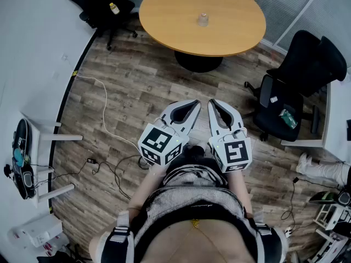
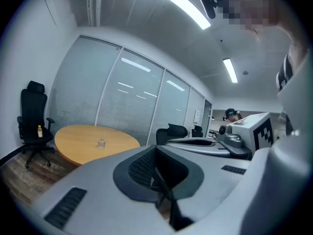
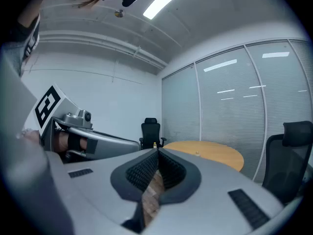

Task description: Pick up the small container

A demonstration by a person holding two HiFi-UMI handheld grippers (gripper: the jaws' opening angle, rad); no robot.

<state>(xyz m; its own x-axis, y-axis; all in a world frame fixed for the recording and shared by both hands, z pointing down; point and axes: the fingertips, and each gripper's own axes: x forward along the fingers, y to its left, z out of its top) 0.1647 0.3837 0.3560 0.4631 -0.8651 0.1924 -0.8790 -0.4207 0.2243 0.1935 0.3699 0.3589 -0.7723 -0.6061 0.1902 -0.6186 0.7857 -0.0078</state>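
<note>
One small container (image 1: 203, 19), round wooden table (image 1: 175, 15), plank floor (image 1: 137, 86)

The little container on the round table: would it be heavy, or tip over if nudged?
Probably light: the container looks small and see-through, maybe plastic. It stands upright alone on the smooth table, so a nudge would likely slide it, perhaps topple it. Too far off to tell if it is full.

right tool (image 3: 157, 152): jaws together, empty | round table (image 3: 215, 153): ahead | left tool (image 3: 122, 142): alongside
</note>
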